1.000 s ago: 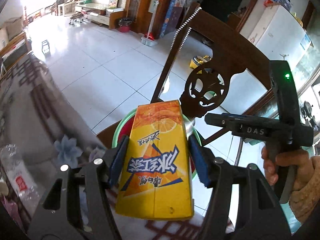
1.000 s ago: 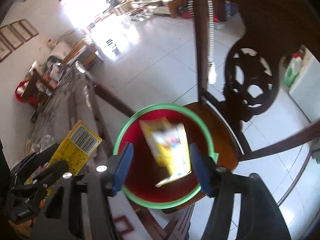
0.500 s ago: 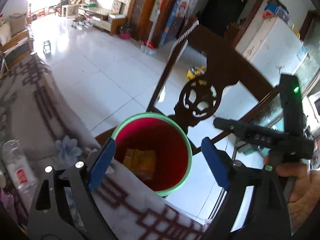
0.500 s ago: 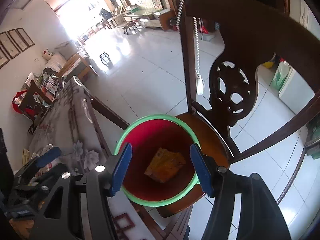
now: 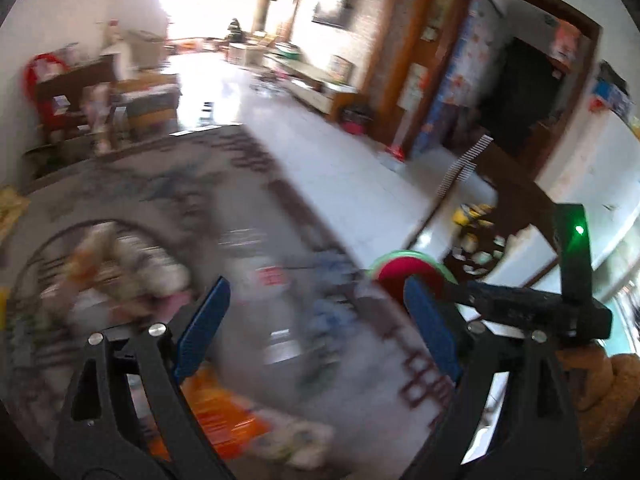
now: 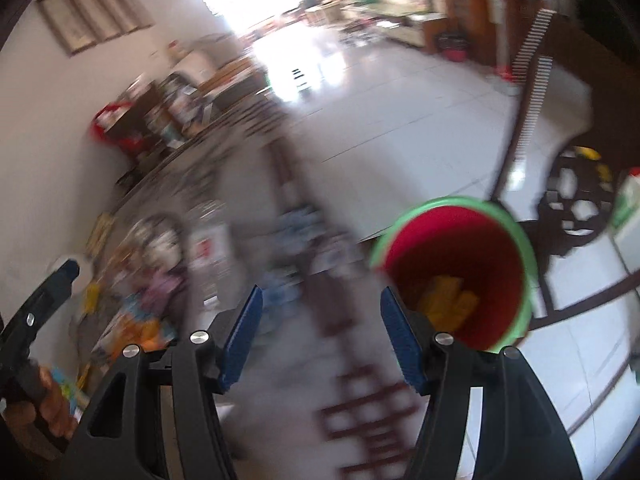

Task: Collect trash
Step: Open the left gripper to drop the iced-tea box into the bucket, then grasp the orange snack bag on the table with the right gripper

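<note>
Hanging over the patterned surface (image 5: 400, 392), the left tongs (image 5: 316, 332) gape wide and empty, having just been opening; the right tongs (image 6: 320, 336) stand half open, empty; yellow cartons (image 6: 448, 300) lie in the red bucket (image 6: 452, 264), far right; blurred litter (image 6: 132, 320) lies left.

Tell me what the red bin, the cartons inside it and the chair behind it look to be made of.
Red bin: likely plastic, smooth uniform red wall with a moulded green rim. Yellow cartons: probably printed paperboard, flat-sided; blurred. Chair: dark polished wood, going by its carved openwork back.
</note>
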A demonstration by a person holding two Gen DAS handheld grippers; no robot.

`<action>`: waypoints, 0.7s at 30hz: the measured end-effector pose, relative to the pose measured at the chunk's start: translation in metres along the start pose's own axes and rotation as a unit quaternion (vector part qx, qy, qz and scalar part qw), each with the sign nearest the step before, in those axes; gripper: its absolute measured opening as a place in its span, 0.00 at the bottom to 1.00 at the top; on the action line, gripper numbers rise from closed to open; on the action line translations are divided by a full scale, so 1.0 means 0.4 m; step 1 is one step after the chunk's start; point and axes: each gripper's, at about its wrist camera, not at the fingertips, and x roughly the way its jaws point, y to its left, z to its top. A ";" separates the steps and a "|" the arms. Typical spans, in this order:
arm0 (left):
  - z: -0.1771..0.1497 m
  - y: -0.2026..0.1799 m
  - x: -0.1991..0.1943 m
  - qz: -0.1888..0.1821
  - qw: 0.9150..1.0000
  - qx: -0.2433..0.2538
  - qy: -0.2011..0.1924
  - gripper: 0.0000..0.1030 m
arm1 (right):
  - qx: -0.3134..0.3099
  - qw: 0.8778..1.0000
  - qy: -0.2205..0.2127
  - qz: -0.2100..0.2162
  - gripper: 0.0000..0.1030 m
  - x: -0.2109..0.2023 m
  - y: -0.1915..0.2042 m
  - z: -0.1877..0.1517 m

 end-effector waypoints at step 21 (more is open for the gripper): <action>-0.132 0.438 -0.100 0.098 0.980 -0.172 0.034 0.84 | -0.060 0.974 0.184 0.114 0.40 0.352 0.498 -0.133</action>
